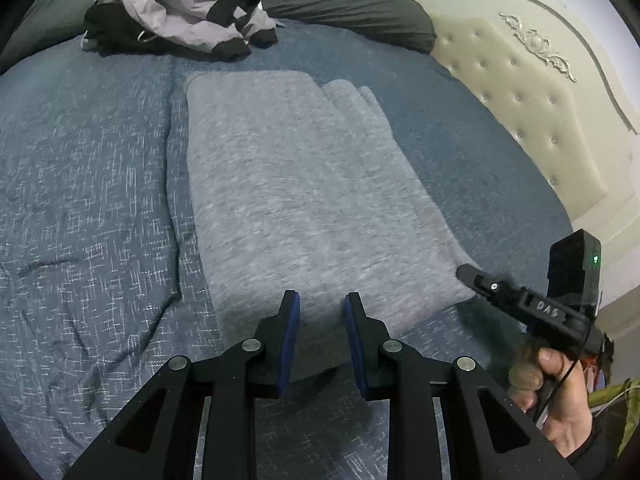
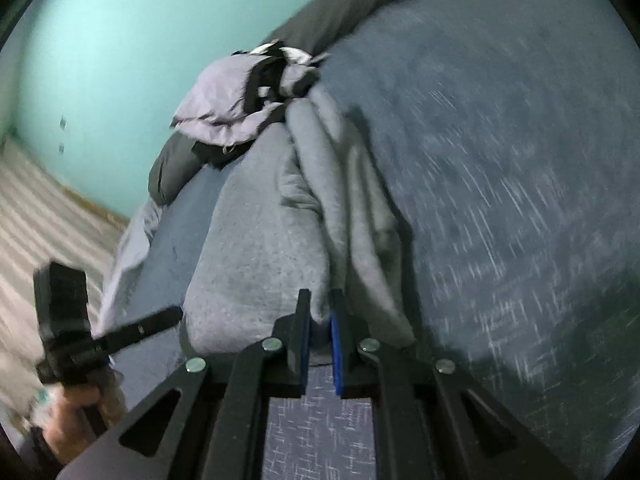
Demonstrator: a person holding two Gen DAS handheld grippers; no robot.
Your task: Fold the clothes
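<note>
Grey garment (image 1: 288,184) flat on bed (image 1: 80,180) | my left tongs (image 1: 322,300) part-open over its near edge, empty | my right tongs (image 2: 320,306) pinching its corner

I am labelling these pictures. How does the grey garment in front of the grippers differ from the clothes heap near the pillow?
The grey garment lies flat and partly folded; the clothes heap is crumpled. The garment is one heathered grey; the heap mixes lilac and black. The right gripper pinches the garment's edge; nothing touches the heap. Both rest on the blue bedspread.
</note>
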